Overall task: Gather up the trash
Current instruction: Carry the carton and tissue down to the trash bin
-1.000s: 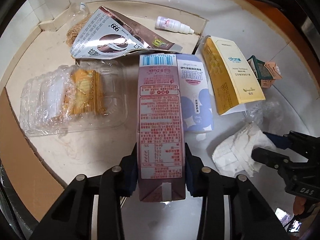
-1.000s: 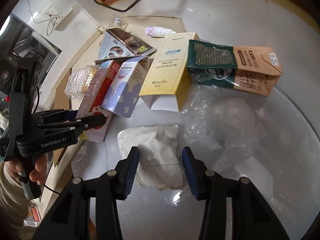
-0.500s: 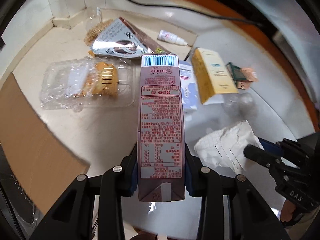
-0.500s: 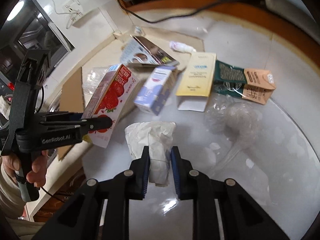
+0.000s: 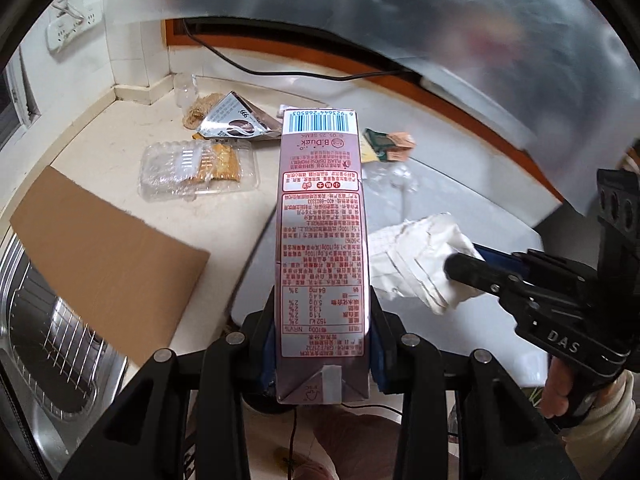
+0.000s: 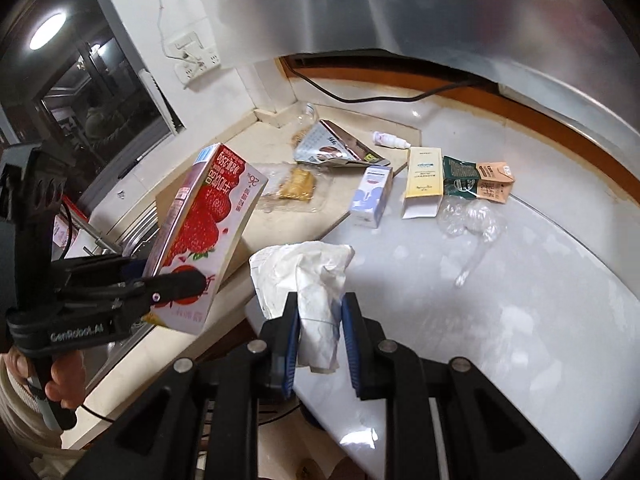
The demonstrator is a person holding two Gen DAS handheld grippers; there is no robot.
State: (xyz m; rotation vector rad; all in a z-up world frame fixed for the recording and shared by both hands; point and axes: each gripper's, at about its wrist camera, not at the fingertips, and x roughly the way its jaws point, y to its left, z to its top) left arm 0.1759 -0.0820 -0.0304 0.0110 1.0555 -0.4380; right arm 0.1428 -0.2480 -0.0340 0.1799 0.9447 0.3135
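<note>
My left gripper (image 5: 322,344) is shut on a pink strawberry milk carton (image 5: 320,240) and holds it up off the counter; the carton also shows in the right wrist view (image 6: 200,240). My right gripper (image 6: 320,320) is shut on a crumpled white paper wad (image 6: 304,268), lifted above the white table; the wad shows in the left wrist view (image 5: 420,260) too. More trash lies on the surface: a silver foil pouch (image 6: 336,148), a clear plastic tray with biscuits (image 5: 200,168), a blue-white box (image 6: 370,196), a yellow box (image 6: 424,184), a green-tan carton (image 6: 476,178).
A cardboard sheet (image 5: 108,264) lies on the beige counter beside a steel sink with a wire rack (image 5: 48,344). Crumpled clear plastic (image 6: 468,216) and a small white bottle (image 6: 390,142) lie on the white table. A black cable (image 5: 280,72) runs along the back wall.
Both grippers have lifted up and pulled back from the table. The right gripper closed on the paper wad and raised it; the left carries the carton higher.
</note>
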